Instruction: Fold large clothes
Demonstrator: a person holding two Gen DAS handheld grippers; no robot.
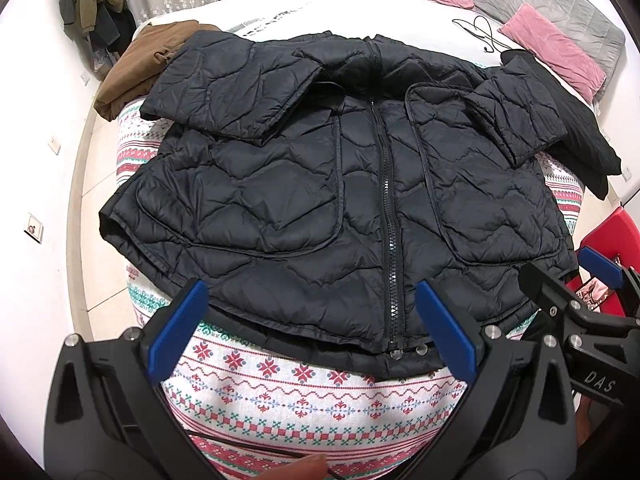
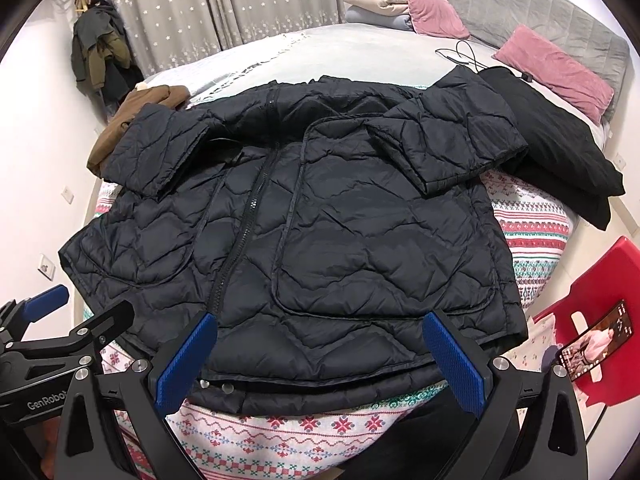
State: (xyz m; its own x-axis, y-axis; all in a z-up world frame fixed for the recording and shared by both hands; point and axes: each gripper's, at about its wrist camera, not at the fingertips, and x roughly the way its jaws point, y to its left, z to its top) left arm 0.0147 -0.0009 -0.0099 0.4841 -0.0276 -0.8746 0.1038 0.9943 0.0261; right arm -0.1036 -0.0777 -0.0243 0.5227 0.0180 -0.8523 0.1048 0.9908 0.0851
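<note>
A black quilted puffer jacket (image 1: pixel 320 184) (image 2: pixel 320 220) lies front up and zipped on a patterned blanket (image 1: pixel 304 396) (image 2: pixel 280 432). Both sleeves are folded in across its chest. My left gripper (image 1: pixel 312 332) hovers open just above the jacket's near hem, left of the zipper's bottom end. My right gripper (image 2: pixel 320 360) is open too, over the hem to the right of the zipper, with nothing between its blue pads. Each gripper shows at the edge of the other's view.
A brown garment (image 1: pixel 140 68) lies at the bed's far left and a black garment (image 2: pixel 560 160) at the right. Pink pillows (image 2: pixel 556 68) and a cable (image 1: pixel 480 32) sit by the grey headboard. A red chair (image 2: pixel 600 312) holds a phone (image 2: pixel 596 340).
</note>
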